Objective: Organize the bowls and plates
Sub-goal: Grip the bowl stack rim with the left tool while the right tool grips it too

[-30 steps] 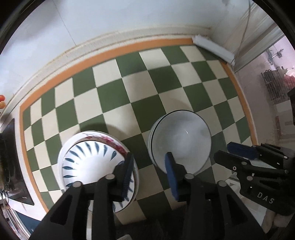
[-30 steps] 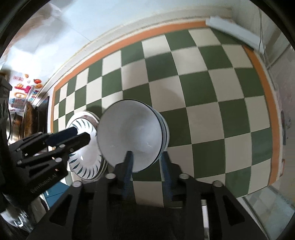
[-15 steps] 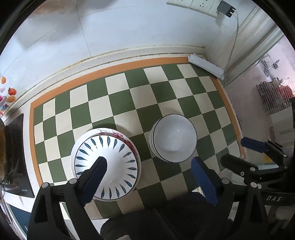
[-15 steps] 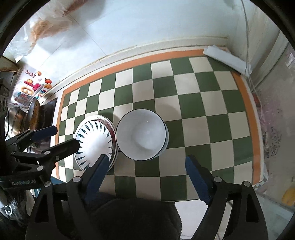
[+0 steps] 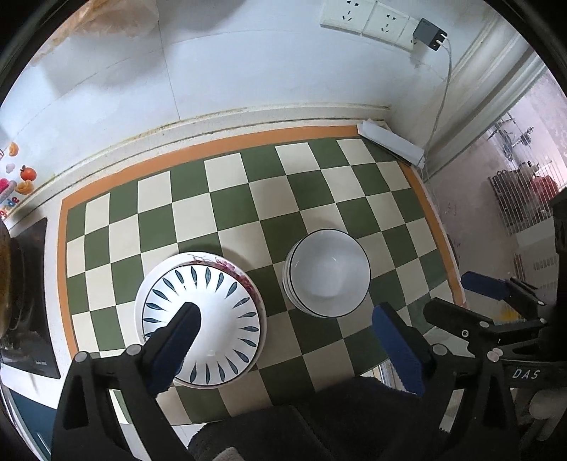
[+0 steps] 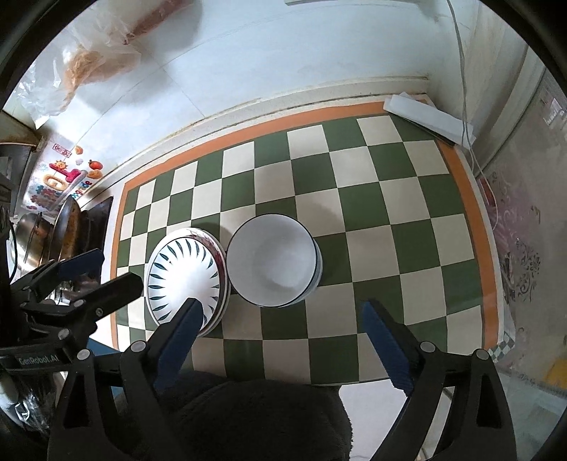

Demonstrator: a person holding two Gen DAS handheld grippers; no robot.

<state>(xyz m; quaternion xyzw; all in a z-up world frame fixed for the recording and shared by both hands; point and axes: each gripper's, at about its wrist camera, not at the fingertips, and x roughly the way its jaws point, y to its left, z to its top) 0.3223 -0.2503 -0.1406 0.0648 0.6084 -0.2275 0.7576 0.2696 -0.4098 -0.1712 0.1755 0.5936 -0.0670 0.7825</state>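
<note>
A stack of plates [image 5: 202, 319], the top one white with blue leaf marks, sits on the green-and-cream checkered mat [image 5: 248, 198]. It also shows in the right wrist view [image 6: 184, 276]. Right beside it stands a stack of white bowls with dark rims [image 5: 327, 271], also in the right wrist view [image 6: 273, 260]. My left gripper [image 5: 287, 315] is open and empty, raised above both stacks. My right gripper [image 6: 280, 312] is open and empty, high above the mat's front; it shows at the right of the left wrist view [image 5: 485, 294].
A white wall with sockets [image 5: 368, 17] and a cable runs behind the mat. A white box [image 5: 389, 142] lies at the mat's back right corner. A dark stove with pans [image 6: 53, 230] is at the left. A plastic bag [image 6: 88, 56] hangs on the wall.
Both grippers opened wide and rose away from the dishes. The right gripper let go of the white bowl, which now rests on the bowl stack.
</note>
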